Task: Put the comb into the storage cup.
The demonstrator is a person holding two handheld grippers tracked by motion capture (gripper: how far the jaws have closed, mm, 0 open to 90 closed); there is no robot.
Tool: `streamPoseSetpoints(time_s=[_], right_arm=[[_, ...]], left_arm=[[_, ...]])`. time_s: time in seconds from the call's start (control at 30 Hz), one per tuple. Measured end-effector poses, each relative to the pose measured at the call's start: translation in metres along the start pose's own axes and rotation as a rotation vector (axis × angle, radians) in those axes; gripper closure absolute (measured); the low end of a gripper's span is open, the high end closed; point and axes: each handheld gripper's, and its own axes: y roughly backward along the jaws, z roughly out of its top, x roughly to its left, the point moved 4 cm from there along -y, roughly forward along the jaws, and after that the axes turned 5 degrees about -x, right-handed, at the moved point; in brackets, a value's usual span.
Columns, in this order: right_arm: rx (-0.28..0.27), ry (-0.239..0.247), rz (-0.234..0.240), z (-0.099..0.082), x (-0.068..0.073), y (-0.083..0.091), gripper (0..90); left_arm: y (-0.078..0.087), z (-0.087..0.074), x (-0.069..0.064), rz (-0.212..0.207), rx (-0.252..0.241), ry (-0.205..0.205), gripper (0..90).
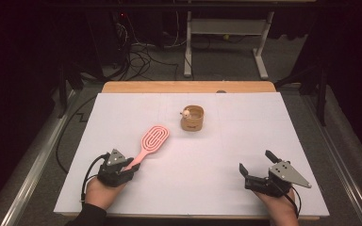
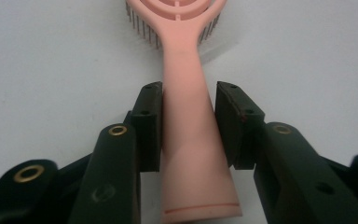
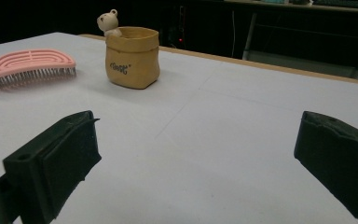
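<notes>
A pink hairbrush (image 1: 155,137) lies bristles down on the white table top (image 1: 193,188) at the left. My left gripper (image 1: 133,165) is shut on its handle (image 2: 186,140), one black pad (image 2: 151,126) against each side, near the handle's end. A small tan pouch (image 1: 192,123) with a little bear figure (image 1: 186,113) at its rim stands upright mid-table, beyond the brush head. My right gripper (image 1: 255,160) rests at the front right, open wide with nothing between its fingers. The right gripper view shows the pouch (image 3: 133,63), the bear (image 3: 108,21) and the brush head (image 3: 28,63) far ahead of its gripper (image 3: 200,140).
The wooden table edge (image 1: 188,86) runs along the back. Beyond it are a dark floor with cables (image 1: 136,56) and a white desk frame (image 1: 226,28). Bare white surface lies between the two grippers and to the right of the pouch.
</notes>
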Motion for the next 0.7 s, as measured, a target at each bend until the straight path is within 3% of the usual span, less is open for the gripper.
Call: streamPoseSetpoints(time_s=[0.47, 0.7], right_arm=[[-0.006, -0.001, -0.003, 0.001, -0.002, 0.003, 0.2], [-0.006, 0.000, 0.001, 0.001, -0.001, 0.003, 0.2]], left_arm=[[0.015, -0.009, -0.005, 0.010, 0.029, -0.005, 62.4], [0.032, -0.024, -0.010, 0.005, 0.032, -0.002, 62.4]])
